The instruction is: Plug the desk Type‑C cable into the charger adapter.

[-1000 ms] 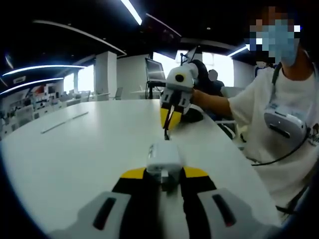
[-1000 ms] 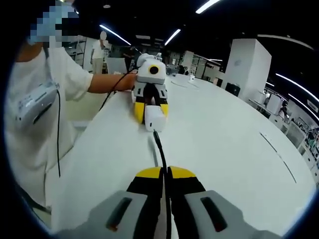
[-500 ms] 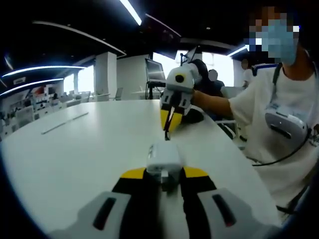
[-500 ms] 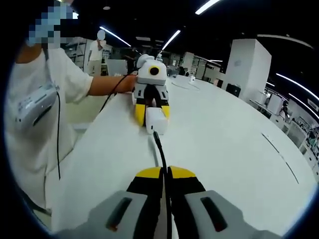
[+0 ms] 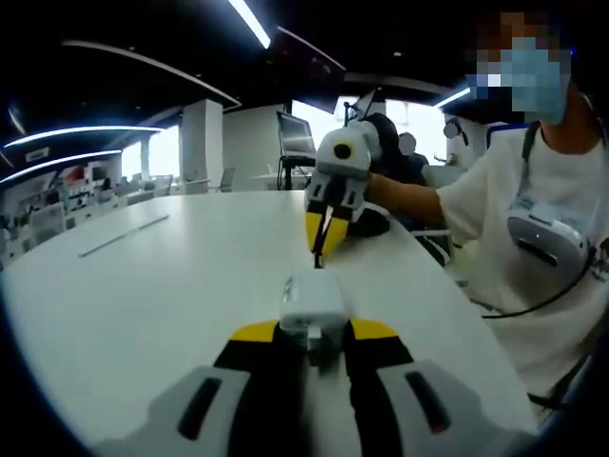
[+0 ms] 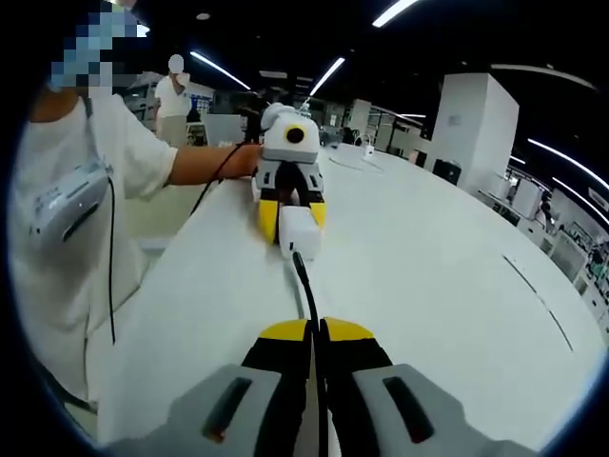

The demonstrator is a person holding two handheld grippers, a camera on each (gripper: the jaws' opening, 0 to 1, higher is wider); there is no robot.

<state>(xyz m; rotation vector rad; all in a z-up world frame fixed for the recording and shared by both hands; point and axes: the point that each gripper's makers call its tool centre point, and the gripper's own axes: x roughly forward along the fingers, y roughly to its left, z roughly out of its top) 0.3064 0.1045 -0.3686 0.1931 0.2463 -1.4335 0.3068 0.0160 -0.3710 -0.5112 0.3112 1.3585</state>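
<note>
On the table, the charger adapter sits between the left gripper jaws. Straight ahead, the right gripper faces it, cable running out from its jaws, plug tip just short of the adapter. Person stands at the table edge, beside both.

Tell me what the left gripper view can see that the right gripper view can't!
The left gripper view shows a monitor behind the table, and the left hand-held gripper up close, pinching the white charger adapter.

The right gripper view shows a big white pillar, and the right hand-held gripper up close, shut on the black Type-C cable.

Both show the white table, the adapter, the cable and the person's white shirt.
</note>
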